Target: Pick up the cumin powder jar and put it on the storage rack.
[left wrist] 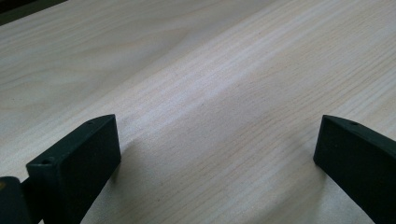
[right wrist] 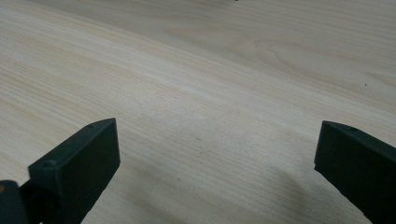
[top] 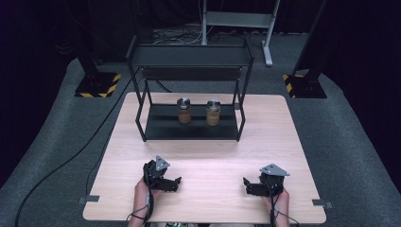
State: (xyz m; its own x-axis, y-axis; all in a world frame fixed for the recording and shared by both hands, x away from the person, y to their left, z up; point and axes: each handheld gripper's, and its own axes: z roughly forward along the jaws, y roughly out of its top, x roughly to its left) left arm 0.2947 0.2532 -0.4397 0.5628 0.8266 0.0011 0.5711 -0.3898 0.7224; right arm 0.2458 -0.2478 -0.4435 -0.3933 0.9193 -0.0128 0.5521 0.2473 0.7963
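Two glass jars with metal lids stand side by side on the lower shelf of a black metal rack [top: 189,127] at the back of the wooden table [top: 208,156]: the left jar [top: 184,110] and the right jar [top: 213,112]. Near the front edge my left gripper [top: 174,183] rests low on the table, open, pointing right. My right gripper [top: 248,185] also sits low on the wood, open, pointing left. In the left gripper view the gripper [left wrist: 217,149] has bare wood between its wide-apart jaws. The right gripper view shows the same for my right gripper [right wrist: 217,149]. Both are well short of the rack.
The rack has an upper shelf [top: 189,56] above the jars. Cables [top: 71,156] trail over the grey floor at the left. Two stand bases with yellow-black stripes [top: 98,85] [top: 302,86] sit behind the table. A white frame [top: 236,21] stands at the back.
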